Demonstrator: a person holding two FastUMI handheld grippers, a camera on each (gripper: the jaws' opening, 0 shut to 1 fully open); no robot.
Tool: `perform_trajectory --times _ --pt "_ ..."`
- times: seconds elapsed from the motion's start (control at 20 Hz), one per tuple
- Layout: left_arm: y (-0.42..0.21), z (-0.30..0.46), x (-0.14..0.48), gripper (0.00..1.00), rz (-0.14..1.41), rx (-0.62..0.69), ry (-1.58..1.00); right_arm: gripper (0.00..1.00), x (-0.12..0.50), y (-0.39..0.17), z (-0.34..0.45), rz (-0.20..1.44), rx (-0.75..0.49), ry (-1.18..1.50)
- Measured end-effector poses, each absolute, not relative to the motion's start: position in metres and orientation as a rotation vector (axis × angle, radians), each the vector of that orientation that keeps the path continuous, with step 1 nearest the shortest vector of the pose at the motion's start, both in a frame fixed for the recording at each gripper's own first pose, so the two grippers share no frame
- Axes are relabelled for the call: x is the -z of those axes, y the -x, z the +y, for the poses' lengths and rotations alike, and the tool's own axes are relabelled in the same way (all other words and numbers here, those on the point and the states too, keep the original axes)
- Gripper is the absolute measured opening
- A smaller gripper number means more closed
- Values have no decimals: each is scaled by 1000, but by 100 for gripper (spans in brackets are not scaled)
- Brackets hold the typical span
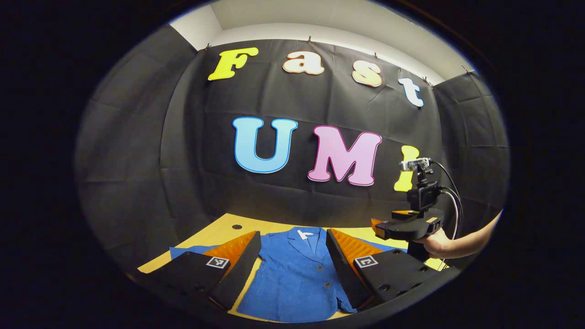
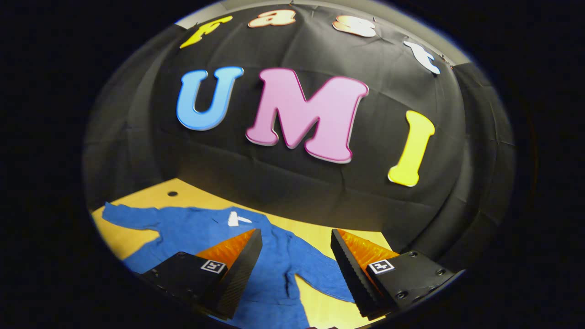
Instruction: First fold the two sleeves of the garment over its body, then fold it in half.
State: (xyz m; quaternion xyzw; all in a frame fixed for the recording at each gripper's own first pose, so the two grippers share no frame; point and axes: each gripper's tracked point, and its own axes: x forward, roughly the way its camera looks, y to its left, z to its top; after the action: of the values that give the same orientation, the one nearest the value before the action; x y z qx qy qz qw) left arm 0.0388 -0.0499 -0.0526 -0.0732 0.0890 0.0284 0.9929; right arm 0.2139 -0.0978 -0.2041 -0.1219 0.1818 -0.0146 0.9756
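Hovering with fingers spread — both hand-held grippers, left [image 1: 292,265] and right [image 2: 296,267], above blue jacket [image 1: 297,274].

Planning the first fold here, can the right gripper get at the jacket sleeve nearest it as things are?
Probably yes. The right gripper is open above the blue jacket, and the near sleeve lies flat on the yellow table between its fingers with nothing over it.
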Motion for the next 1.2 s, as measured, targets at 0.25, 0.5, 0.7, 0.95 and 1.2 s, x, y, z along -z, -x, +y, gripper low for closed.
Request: perform_trajectory --times 0.25,0.5,0.7,0.95,1.2 --pt "-60 -84 66 82 236 -73 200 98 274 -217 -201 564 155 250" --pt "-79 -127 72 82 271 -41 220 98 321 -189 -315 721 393 101" --pt "-96 -157 79 82 302 16 209 98 362 -139 -381 879 542 -22" --pt "-115 -181 83 82 320 73 178 99 413 -117 -418 977 642 -87" --pt "-124 -193 88 82 343 93 186 99 452 -95 -426 1059 732 -308"
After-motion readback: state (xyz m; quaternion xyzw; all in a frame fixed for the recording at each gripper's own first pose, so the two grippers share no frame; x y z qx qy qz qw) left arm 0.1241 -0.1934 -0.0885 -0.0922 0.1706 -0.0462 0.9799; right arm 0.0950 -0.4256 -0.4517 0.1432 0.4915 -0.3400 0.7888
